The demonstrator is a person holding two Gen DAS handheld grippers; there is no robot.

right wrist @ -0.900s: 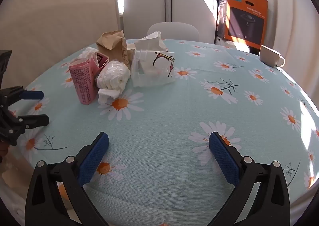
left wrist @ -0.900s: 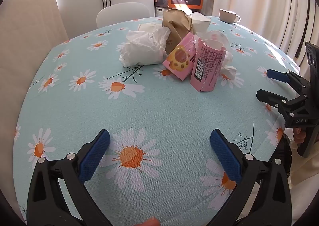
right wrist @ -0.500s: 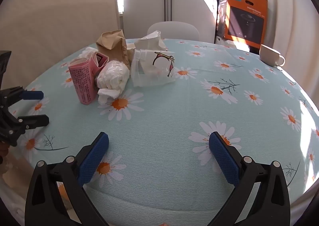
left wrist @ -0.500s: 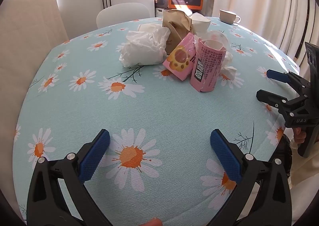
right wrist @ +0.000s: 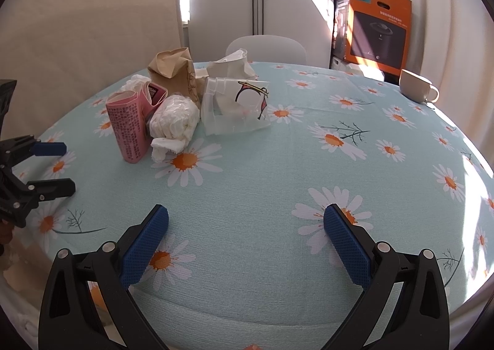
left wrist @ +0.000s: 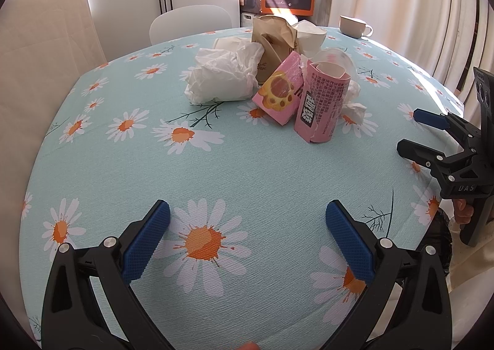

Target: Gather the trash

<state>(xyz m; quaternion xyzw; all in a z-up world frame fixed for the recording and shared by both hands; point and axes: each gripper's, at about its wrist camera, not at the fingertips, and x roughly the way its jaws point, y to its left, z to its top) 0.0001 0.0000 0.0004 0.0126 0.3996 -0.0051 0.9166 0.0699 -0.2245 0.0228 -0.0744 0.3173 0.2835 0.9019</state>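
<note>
A heap of trash sits mid-table on the daisy tablecloth (left wrist: 240, 170): a pink printed wrapper (left wrist: 321, 109) (right wrist: 128, 127), a pink paw-print carton (left wrist: 279, 95), crumpled white paper (left wrist: 223, 76) (right wrist: 174, 121), a brown paper bag (left wrist: 273, 38) (right wrist: 174, 72) and a clear plastic bag (right wrist: 237, 106). My left gripper (left wrist: 247, 235) hovers open above the near table edge, well short of the heap, nothing between its blue pads. My right gripper (right wrist: 245, 237) is open too, also empty. Each gripper shows in the other's view: the right gripper (left wrist: 415, 130) at the right, the left gripper (right wrist: 57, 166) at the left.
A white cup (left wrist: 355, 27) (right wrist: 416, 90) stands at the table's far edge. A white chair (left wrist: 191, 21) sits behind the table, and an orange box (right wrist: 381, 31) stands on the floor by the curtains. A hand (left wrist: 463, 211) holds the right gripper.
</note>
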